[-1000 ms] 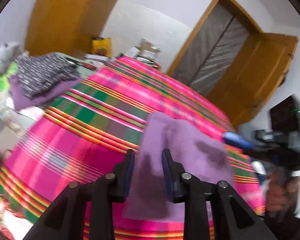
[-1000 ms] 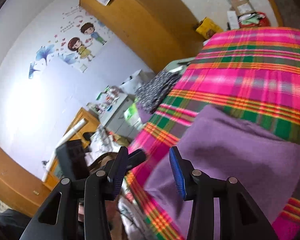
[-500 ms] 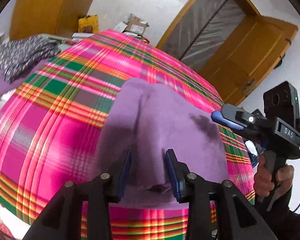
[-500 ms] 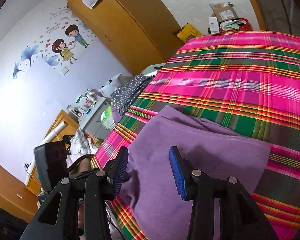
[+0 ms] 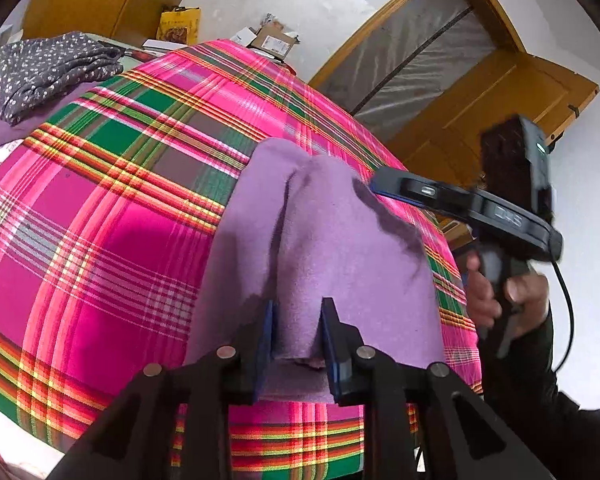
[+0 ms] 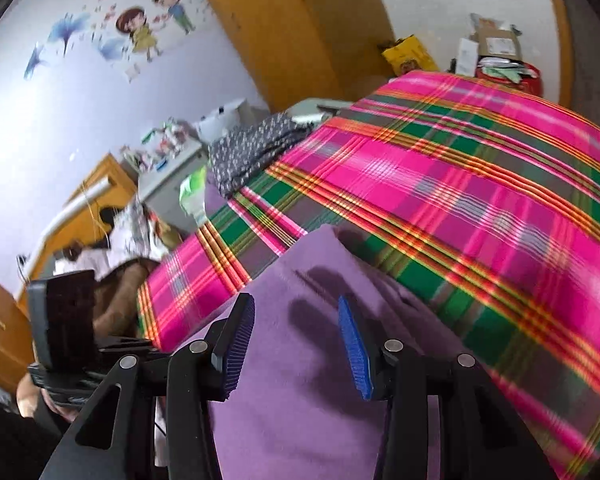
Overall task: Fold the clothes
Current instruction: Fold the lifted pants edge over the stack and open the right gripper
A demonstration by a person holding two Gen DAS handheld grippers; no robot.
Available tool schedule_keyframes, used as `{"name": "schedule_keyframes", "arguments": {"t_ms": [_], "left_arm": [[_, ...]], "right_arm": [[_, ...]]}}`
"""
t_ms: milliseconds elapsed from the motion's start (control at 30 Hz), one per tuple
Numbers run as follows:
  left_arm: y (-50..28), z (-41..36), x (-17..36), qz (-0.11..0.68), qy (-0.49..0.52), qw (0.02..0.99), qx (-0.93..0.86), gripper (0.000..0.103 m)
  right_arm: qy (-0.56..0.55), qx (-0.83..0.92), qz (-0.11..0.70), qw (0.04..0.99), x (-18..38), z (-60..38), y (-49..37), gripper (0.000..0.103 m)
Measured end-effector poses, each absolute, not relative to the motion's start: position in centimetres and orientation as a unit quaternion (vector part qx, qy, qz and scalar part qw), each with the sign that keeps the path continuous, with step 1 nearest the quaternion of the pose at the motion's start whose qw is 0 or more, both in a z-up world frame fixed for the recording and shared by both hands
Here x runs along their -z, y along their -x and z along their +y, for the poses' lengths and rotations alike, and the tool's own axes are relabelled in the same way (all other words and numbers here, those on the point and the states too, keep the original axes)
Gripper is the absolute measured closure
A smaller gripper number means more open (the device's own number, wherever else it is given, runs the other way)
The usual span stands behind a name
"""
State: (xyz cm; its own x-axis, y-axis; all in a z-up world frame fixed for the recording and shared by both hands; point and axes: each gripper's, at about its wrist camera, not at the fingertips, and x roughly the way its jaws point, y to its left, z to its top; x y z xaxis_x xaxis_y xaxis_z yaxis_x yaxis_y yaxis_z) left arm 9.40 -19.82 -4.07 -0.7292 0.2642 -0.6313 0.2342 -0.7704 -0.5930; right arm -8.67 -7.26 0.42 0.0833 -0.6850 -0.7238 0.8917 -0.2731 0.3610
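While the plaid bedspread [image 5: 100, 216] spreads ahead of both fingers, the purple garment [image 5: 332, 248] lies on it; the left gripper [image 5: 296, 340] pinches a raised fold, the right gripper [image 6: 296, 344] hovers wide apart above the cloth.

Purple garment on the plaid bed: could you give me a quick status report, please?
Left gripper shut on a raised fold of purple garment. Right gripper open above it. Garment on plaid bedspread; nothing in the way.
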Motion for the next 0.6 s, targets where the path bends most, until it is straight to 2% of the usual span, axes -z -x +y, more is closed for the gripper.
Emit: {"name": "schedule_keyframes", "arguments": {"t_ms": [167, 200, 233, 267, 500, 600], "left_arm": [[-9.1, -19.7, 4.2, -0.323, 0.373, 0.018, -0.869, 0.080], [-9.2, -19.6, 4.2, -0.316, 0.371, 0.019, -0.873, 0.085], [-9.2, -19.5, 4.1, -0.309, 0.369, 0.020, -0.876, 0.087], [-9.3, -19.5, 4.0, -0.303, 0.366, 0.020, -0.880, 0.089], [-9.3, -21.0, 2.6, -0.289, 0.333, 0.014, -0.898, 0.091], [-9.2, -22.5, 3.6, -0.306, 0.341, 0.018, -0.889, 0.091]], "right_arm": [[-0.457, 0.632, 0.155, 0.606, 1.0, -9.9, 9.0, 0.057], [-0.457, 0.628, 0.156, 0.610, 1.0, -10.0, 8.9, 0.058], [-0.457, 0.624, 0.158, 0.614, 1.1, -10.1, 8.8, 0.068], [-0.456, 0.620, 0.159, 0.619, 1.2, -10.2, 8.7, 0.088], [-0.425, 0.637, 0.142, 0.628, -0.7, -10.8, 8.6, 0.092], [-0.423, 0.640, 0.150, 0.624, -0.5, -12.1, 8.3, 0.092]]}}
